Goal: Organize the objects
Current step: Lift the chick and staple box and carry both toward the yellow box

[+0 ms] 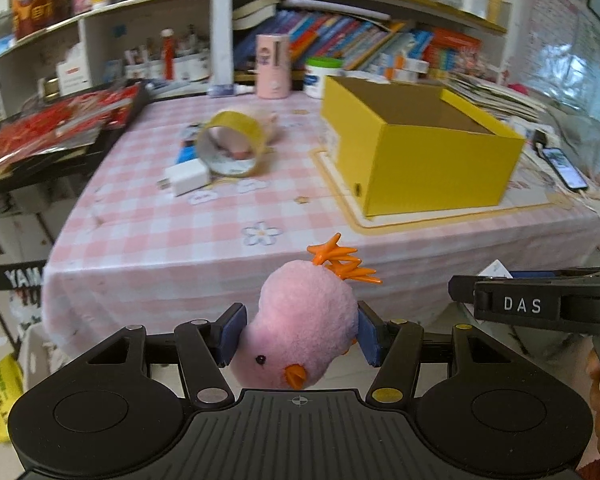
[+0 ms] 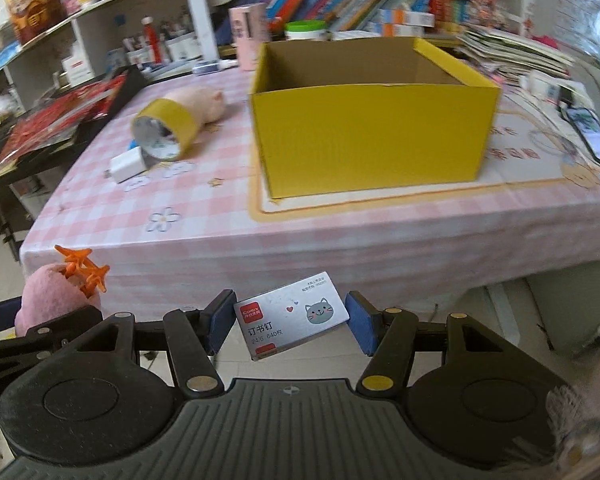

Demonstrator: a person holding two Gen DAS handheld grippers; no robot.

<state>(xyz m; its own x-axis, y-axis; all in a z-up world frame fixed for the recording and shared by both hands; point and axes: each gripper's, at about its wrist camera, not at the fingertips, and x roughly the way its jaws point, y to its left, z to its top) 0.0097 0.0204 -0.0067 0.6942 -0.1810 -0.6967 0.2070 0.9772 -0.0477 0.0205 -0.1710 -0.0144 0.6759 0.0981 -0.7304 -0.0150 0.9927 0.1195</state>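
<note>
Box looks empty, left gripper fingers pinching pink chick, right gripper clamping staple pack, 3 items still on worktop.

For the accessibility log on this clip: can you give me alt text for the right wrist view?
The right gripper holds a small staple box with a cat drawing between its blue fingers, short of a table with a pink checked cloth. On the table stand an open, empty yellow box, a tape roll and a white charger; a pink plush chick shows at left.
</note>
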